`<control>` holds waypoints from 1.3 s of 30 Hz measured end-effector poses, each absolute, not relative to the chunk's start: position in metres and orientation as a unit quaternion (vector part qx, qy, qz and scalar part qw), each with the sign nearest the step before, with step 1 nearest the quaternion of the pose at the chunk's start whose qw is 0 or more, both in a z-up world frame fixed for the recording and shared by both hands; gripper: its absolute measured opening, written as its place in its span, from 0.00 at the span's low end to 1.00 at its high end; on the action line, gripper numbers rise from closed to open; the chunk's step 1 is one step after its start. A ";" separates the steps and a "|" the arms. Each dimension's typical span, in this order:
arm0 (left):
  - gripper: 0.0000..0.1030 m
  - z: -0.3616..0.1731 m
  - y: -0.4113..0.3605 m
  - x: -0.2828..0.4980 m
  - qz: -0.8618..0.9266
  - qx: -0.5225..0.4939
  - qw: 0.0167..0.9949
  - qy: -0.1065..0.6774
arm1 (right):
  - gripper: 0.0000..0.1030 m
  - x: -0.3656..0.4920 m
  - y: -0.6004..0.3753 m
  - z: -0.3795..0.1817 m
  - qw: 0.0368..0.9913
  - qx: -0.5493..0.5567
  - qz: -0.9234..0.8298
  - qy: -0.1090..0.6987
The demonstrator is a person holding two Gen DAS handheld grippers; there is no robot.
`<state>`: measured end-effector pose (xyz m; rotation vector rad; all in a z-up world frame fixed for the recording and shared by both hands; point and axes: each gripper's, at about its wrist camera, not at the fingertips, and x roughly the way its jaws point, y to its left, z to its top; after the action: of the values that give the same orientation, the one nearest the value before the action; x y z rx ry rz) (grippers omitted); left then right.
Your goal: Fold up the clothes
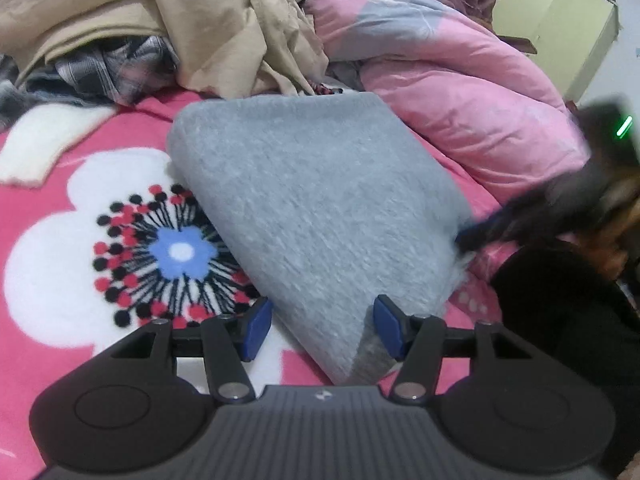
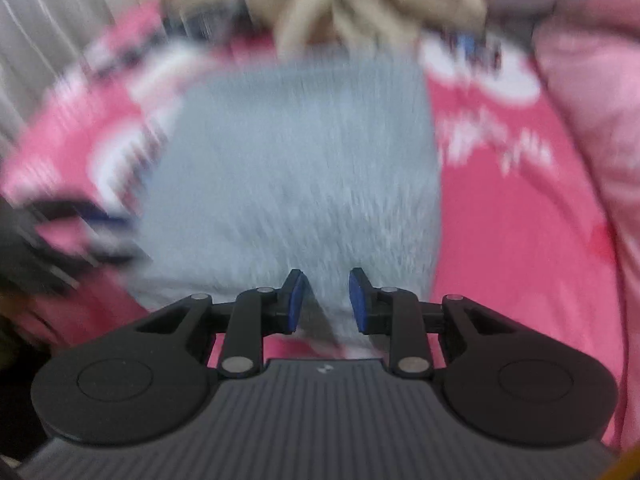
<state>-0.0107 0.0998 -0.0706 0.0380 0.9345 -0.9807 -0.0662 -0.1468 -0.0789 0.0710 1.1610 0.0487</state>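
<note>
Here, grey folded garment [image 1: 320, 208] between left gripper [image 1: 320, 330] jaws — corner, unpinched.

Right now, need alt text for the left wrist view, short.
A folded grey garment lies on a pink flowered blanket, its near corner between the open blue pads of the left tool. The blurred right tool meets its right edge. Behind are a heap of beige clothes and a pink quilt.

Fuzzy grey knit garment [image 1: 316, 200], fleecy blanket [image 1: 60, 248]
</note>
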 end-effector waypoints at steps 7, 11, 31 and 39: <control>0.56 -0.066 0.103 -0.012 -0.452 0.017 0.783 0.428 | 0.22 -0.098 -0.132 -0.048 0.854 0.017 0.026 0.519; 0.56 -0.066 0.101 -0.011 -0.450 0.018 0.782 0.430 | 0.22 -0.110 -0.133 -0.017 0.874 0.032 0.031 0.484; 0.57 -0.069 0.093 -0.014 -0.448 0.022 0.783 0.431 | 0.29 -0.045 -0.169 -0.069 0.888 0.081 -0.034 0.451; 0.57 -0.072 0.092 -0.001 -0.439 -0.018 0.784 0.438 | 0.46 -0.040 -0.205 -0.055 0.904 0.147 -0.009 0.402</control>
<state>-0.0009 0.0921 -0.0725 -0.0387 0.9452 -0.9468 -0.0403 -0.2055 -0.0546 0.3038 0.8308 -0.0188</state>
